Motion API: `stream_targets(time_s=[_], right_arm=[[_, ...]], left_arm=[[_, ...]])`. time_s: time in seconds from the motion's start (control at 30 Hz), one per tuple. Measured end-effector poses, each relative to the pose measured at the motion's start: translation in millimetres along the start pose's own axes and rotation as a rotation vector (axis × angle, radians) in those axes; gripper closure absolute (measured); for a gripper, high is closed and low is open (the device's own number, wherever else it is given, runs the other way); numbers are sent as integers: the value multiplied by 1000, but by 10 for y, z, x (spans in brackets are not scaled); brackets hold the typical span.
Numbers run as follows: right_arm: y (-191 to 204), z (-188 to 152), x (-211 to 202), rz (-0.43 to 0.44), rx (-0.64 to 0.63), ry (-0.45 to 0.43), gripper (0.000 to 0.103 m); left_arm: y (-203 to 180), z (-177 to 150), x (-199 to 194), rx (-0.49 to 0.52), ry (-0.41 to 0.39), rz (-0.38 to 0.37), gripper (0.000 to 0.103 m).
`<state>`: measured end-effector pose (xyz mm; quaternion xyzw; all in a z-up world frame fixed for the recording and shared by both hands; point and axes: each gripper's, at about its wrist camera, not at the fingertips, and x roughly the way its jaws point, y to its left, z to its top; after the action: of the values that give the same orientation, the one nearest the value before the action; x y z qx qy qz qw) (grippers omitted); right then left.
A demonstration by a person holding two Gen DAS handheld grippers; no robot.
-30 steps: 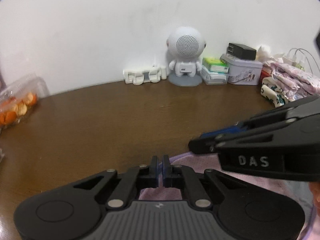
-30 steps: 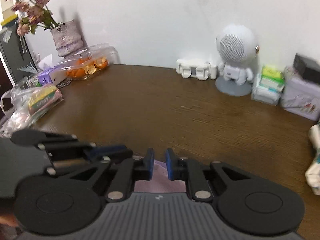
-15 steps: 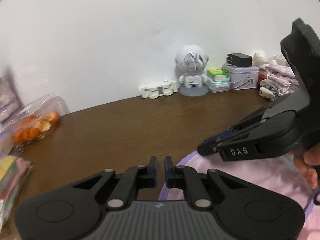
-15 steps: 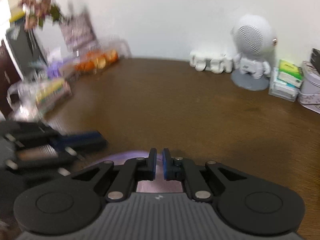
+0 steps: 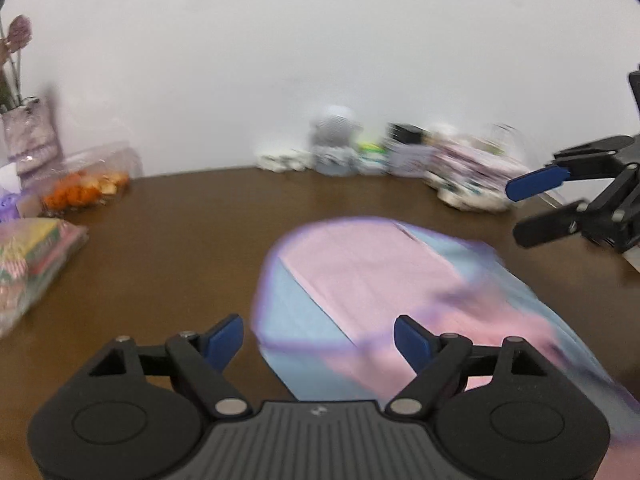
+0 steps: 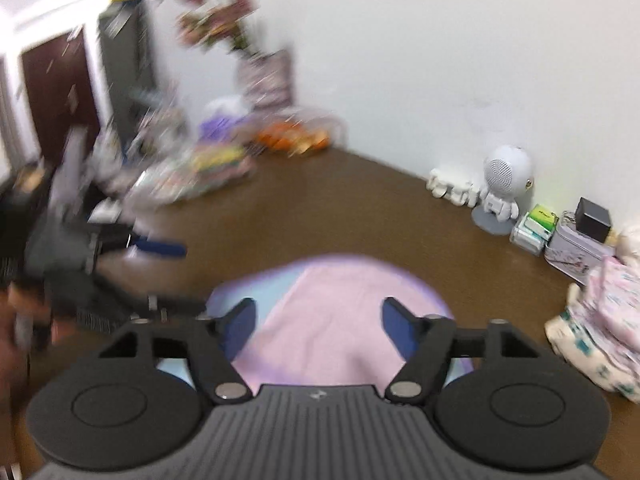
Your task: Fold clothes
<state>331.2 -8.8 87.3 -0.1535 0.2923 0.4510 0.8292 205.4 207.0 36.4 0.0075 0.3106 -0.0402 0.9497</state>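
Pink-and-blue garment (image 5: 384, 280) lies released on the table (image 5: 180, 240); both the left gripper (image 5: 319, 332) and right gripper (image 6: 318, 316), jaws just spread, hold nothing. Loose folded layers could slip apart if snagged.

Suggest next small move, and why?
Probably bring both down to regrip an edge for the next fold: the left hand-held gripper and right hand-held gripper have just opened, nothing between the jaws, and the pink and blue garment lies on the table.

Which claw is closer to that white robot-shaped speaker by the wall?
The right claw. The speaker sits just ahead to its right, while the left claw is over on the far side of the pink cloth.
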Motion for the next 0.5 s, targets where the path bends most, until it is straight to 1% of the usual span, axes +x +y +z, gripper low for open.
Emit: stream_targets(time_s=[0.07, 0.1, 0.13, 0.17, 0.2, 0.23, 0.27, 0.3, 0.33, 0.37, 0.43, 0.5], right_arm=[[246, -235, -206, 7, -52, 49, 29], [377, -361, -267, 14, -71, 74, 34], [517, -468, -279, 26, -95, 101, 41], [659, -566, -278, 41, -123, 129, 45], [802, -664, -276, 56, -150, 157, 53], [944, -761, -275, 71, -178, 186, 59], [1081, -843, -248, 76, -213, 205, 62], [1195, -898, -203, 73, -239, 219, 66], [1300, -945, -156, 68, -261, 232, 69], [1369, -970, -118, 69, -263, 240, 70], [1427, -992, -67, 75, -235, 249, 72], [1459, -988, -35, 54, -212, 247, 72]], left_arm=[[-243, -210, -225, 59, 11, -26, 22], [-365, -297, -306, 93, 21, -27, 23], [-483, -382, -382, 126, 30, -29, 24], [-575, -452, -434, 146, 38, -35, 27], [-663, -521, -483, 166, 47, -41, 30], [-727, -579, -509, 174, 58, -42, 40], [-760, -617, -513, 168, 70, -44, 52], [-790, -654, -514, 160, 82, -45, 58], [-810, -686, -501, 140, 94, -49, 68], [-818, -712, -501, 123, 103, -55, 78], [-844, -782, -498, 113, 123, -72, 82], [-859, -837, -482, 114, 138, -71, 82]])
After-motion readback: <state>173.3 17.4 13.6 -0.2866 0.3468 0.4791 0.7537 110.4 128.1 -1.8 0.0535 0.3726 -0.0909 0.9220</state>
